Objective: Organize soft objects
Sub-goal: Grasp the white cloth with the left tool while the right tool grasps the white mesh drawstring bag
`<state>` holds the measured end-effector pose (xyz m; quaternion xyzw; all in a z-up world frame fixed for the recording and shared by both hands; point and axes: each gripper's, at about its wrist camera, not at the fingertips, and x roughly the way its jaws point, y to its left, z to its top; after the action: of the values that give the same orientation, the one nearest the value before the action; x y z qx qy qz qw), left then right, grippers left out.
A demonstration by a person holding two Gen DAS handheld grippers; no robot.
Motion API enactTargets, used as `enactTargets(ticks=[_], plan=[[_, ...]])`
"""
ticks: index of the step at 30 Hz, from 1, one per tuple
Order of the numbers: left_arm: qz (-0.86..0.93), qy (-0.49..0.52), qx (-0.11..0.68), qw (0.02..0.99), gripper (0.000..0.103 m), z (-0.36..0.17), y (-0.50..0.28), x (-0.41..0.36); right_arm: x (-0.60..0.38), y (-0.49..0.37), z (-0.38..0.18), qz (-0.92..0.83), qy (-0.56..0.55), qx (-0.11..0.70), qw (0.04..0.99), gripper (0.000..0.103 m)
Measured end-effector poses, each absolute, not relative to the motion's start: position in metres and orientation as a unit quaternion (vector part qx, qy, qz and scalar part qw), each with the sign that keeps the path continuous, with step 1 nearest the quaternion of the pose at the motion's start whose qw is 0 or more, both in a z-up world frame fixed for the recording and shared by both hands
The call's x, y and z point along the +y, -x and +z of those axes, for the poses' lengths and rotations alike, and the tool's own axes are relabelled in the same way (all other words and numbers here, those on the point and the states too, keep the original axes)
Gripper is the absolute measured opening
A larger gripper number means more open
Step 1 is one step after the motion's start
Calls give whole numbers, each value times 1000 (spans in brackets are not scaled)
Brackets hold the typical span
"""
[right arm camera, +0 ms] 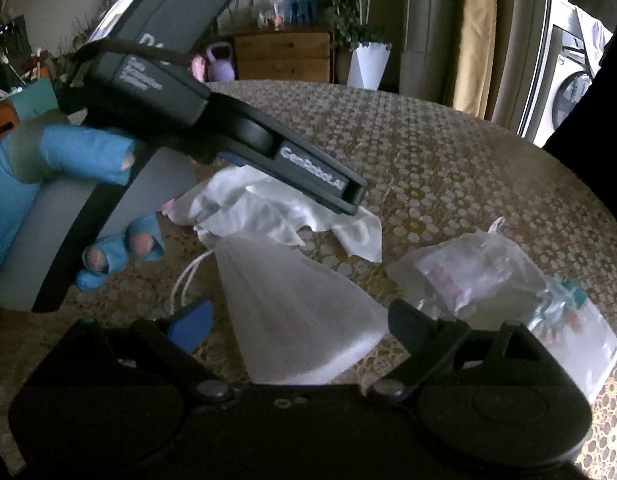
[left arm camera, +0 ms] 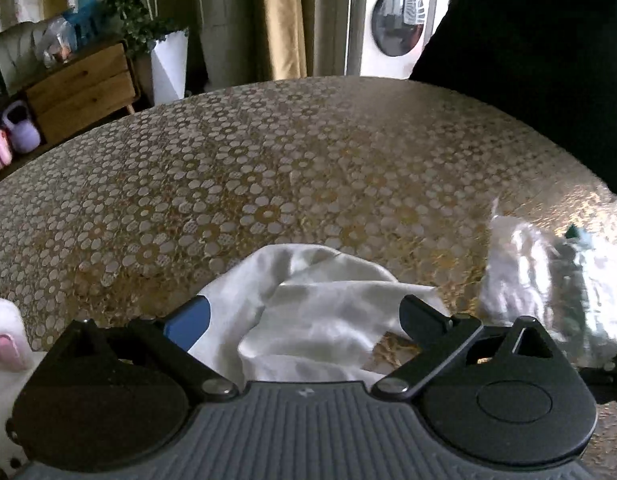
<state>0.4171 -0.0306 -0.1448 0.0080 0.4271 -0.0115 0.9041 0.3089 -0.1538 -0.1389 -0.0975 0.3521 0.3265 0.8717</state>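
Left gripper (left arm camera: 304, 316), jaws spread wide, is straddling the white cloth (left arm camera: 320, 304) at lower centre without gripping it; closing shallow is risking a slipped single layer.

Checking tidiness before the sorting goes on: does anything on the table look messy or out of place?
The white cloth lies crumpled, not folded, under the left gripper. Beside it a clear plastic bag sits rumpled. Nothing looks spilled or torn.
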Motion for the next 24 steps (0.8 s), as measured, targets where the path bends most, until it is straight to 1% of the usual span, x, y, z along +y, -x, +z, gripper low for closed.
enactTargets(ticks=[3, 7, 10, 12, 13, 15, 17, 18, 19, 20, 21, 22, 24], plan=[[-5, -2, 434, 901, 102, -151, -420, -27, -153, -311, -142, 325, 96, 356, 871, 93], [1, 11, 440, 898, 100, -158, -422, -21, -150, -312, -146, 318, 106, 358, 872, 86], [7, 12, 432, 902, 95, -159, -420, -18, -149, -310, -146, 312, 114, 351, 876, 81], [14, 11, 428, 903, 84, -158, -419, -16, -148, -309, -147, 307, 119, 348, 878, 77], [17, 10, 427, 904, 80, -157, -419, -15, -148, -309, -147, 306, 121, 346, 879, 74], [24, 5, 425, 905, 64, -156, -418, -14, -148, -308, -148, 301, 122, 344, 881, 70], [26, 11, 423, 906, 55, -155, -418, -11, -148, -309, -146, 298, 122, 342, 883, 63], [29, 13, 422, 906, 42, -153, -417, -10, -149, -309, -146, 296, 120, 341, 884, 62], [36, 11, 422, 906, 35, -152, -418, -10, -149, -308, -146, 296, 118, 342, 884, 60], [38, 10, 422, 906, 30, -150, -417, -9, -150, -308, -146, 295, 118, 342, 884, 57], [34, 17, 423, 905, 22, -150, -417, -7, -150, -308, -146, 294, 117, 342, 885, 56], [32, 22, 423, 905, 17, -148, -417, -4, -150, -307, -145, 294, 116, 342, 885, 53], [33, 31, 425, 904, 14, -145, -416, -1, -152, -305, -143, 291, 113, 341, 887, 48]])
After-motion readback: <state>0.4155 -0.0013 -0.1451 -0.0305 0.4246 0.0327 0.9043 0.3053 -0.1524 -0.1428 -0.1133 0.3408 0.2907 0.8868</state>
